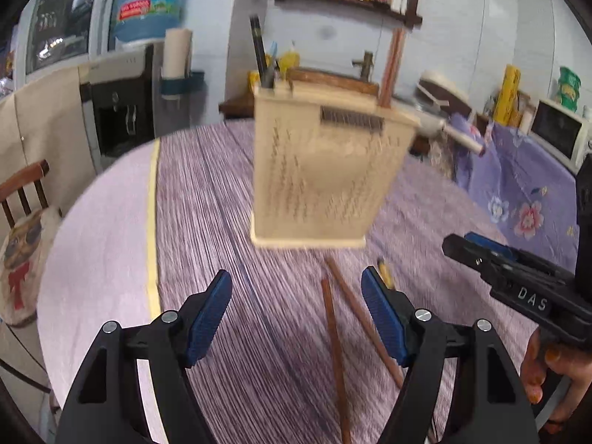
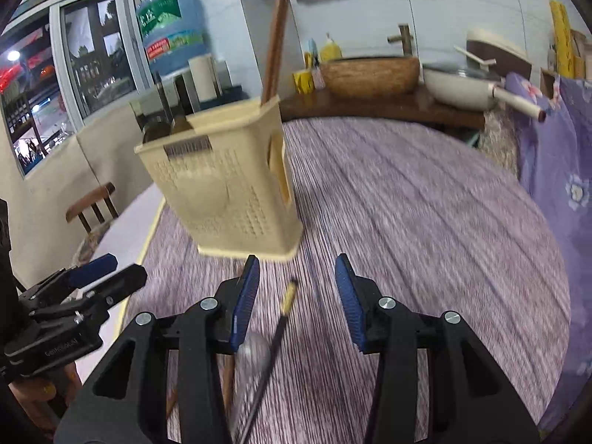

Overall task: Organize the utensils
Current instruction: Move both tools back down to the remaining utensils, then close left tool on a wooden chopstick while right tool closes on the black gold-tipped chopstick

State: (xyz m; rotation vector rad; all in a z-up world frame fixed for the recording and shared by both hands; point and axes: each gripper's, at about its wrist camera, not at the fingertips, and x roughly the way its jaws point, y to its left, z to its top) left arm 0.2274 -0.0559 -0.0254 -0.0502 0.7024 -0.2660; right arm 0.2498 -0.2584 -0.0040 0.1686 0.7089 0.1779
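A cream plastic utensil holder (image 1: 325,170) stands on the purple striped table, with brown chopsticks (image 1: 391,70) and dark-handled utensils (image 1: 261,55) upright in it. It also shows in the right wrist view (image 2: 229,185). My left gripper (image 1: 296,314) is open and empty, above two brown chopsticks (image 1: 335,344) lying on the table. My right gripper (image 2: 294,303) is open and empty, above a black-handled utensil with a yellow tip (image 2: 275,333) and a metal spoon bowl (image 2: 253,349). Each gripper shows in the other's view, the right one (image 1: 510,277) and the left one (image 2: 85,288).
A wooden chair (image 1: 22,192) stands at the table's left edge. Behind the table are a water dispenser (image 1: 122,111), a wooden basin (image 2: 370,74), a white pan (image 2: 466,85) and a microwave (image 1: 558,137). A floral purple cloth (image 1: 518,192) lies at the right.
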